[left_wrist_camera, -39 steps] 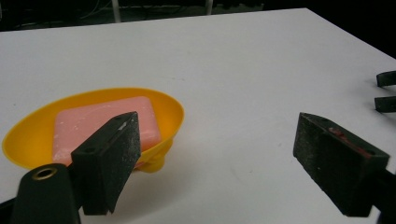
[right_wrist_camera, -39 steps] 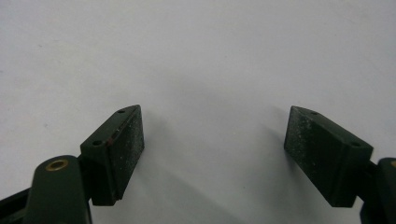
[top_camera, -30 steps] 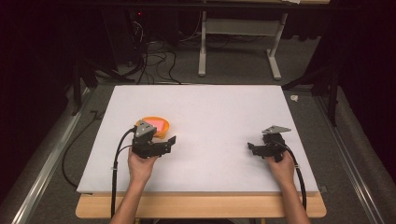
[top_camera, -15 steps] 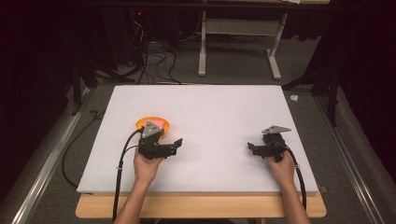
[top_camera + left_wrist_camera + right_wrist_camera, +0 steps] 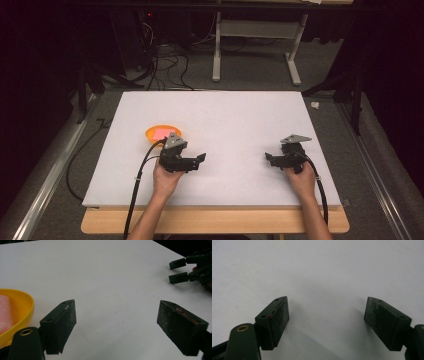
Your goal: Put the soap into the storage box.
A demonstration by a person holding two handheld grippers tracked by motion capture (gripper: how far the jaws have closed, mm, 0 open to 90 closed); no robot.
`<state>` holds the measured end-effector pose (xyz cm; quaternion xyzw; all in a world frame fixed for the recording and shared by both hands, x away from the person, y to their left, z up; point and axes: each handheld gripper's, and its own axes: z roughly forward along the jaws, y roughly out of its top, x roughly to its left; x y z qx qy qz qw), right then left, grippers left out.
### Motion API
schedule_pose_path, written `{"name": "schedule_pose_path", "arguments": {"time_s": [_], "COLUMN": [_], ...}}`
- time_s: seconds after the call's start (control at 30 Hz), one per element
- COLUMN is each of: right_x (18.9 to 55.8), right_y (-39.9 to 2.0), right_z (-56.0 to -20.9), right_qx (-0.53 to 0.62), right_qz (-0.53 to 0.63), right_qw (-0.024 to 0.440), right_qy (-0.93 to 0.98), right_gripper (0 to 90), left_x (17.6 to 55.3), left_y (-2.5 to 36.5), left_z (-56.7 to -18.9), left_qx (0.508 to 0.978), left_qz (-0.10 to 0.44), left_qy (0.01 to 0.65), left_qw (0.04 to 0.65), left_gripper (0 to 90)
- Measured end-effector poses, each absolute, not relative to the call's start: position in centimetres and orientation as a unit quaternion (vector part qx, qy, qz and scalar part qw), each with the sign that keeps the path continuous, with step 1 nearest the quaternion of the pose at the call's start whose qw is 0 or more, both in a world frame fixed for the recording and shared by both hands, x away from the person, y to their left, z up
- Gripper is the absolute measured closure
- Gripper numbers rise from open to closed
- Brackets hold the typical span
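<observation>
An orange-yellow bowl (image 5: 153,137) with a pink block (image 5: 161,132) in it sits on the left part of the white board (image 5: 235,115). My left gripper (image 5: 201,159) lies just right of and nearer than the bowl, pointing right, jaws apart with nothing between them. In the left gripper view the left gripper (image 5: 116,322) hovers over bare board, with the bowl (image 5: 22,302) and pink block (image 5: 5,312) at the left edge. My right gripper (image 5: 268,159) rests at the right, pointing left, open and empty. Farther off, the right gripper (image 5: 178,271) faces me. The right gripper (image 5: 325,320) frames plain white board.
The board lies on a wooden table whose front edge (image 5: 215,221) faces the person. Grey floor, cables (image 5: 165,65) and a white table frame (image 5: 255,45) lie beyond the far edge. A metal rail (image 5: 50,175) runs along the left.
My left hand has drawn its gripper away from the bowl, to the right and toward the near edge. The bowl and pink block now show whole. The right hand has kept still.
</observation>
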<state>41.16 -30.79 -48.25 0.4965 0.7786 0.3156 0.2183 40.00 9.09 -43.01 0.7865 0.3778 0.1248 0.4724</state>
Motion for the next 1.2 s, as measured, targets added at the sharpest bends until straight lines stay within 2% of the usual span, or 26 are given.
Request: {"name": "schedule_pose_path", "arguments": {"time_s": [0.57,1.2], "right_x": [41.2,41.2], "right_y": [-30.8,-30.8], "right_z": [-48.3,-48.3], "right_qx": [0.496,0.496], "right_qz": [0.317,0.317], "right_qw": [0.22,0.221], "right_qy": [0.778,0.778], "right_gripper": [20.8,20.8], "left_x": [40.6,41.7], "left_y": [7.4,6.1], "left_z": [-44.1,-46.3], "left_qx": [0.793,0.814], "left_qz": [0.107,0.1], "left_qy": [0.372,0.377], "left_qw": [0.47,0.43], "left_gripper": [16.9,17.0]}}
